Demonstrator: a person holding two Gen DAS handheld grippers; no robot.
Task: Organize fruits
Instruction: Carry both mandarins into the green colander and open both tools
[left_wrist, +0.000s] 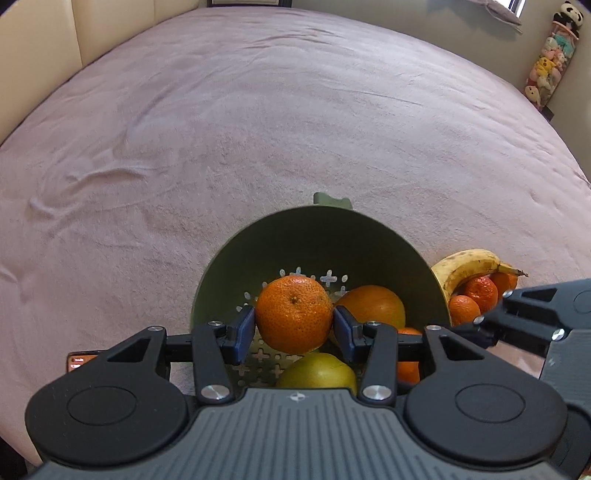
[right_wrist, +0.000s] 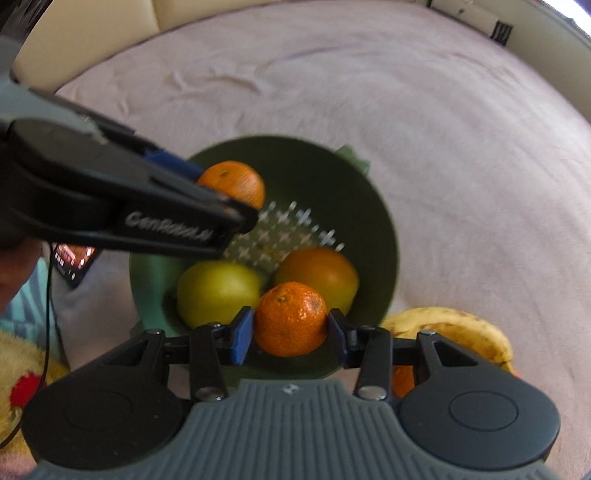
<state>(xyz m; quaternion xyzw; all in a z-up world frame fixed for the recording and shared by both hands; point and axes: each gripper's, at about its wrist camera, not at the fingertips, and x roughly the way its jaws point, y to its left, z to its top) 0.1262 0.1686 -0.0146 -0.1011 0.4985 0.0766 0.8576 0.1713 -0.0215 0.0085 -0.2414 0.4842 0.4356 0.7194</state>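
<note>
Left gripper (left_wrist: 294, 330) has its blue pads pressed on both sides of a tangerine (left_wrist: 293, 314), jaws part-way apart to fit it, fruit held over the green colander (left_wrist: 258, 251). Right gripper (right_wrist: 290, 335) same deal: pads clamp a second tangerine (right_wrist: 290, 318), jaws part-way apart, fruit above the colander's near rim in the right wrist view. Both grippers point steeply down at the colander.

Inside the colander: a smooth orange (right_wrist: 317, 275) against the right wall, a yellow-green apple (right_wrist: 218, 291) at the near left, bare cross-shaped drain holes showing between them. Left-held tangerine sits over the far-left part of the colander as seen from the right wrist.

Just right of the colander, outside its wall: a spotted banana (left_wrist: 469, 266) lying over a few more tangerines (left_wrist: 480, 291), all touching one another. Colander rests on a pink bedspread (left_wrist: 258, 110). Left of the colander a phone (right_wrist: 72, 260) with a lit screen lies on the bedspread. Right wrist view is somewhat blurred.
</note>
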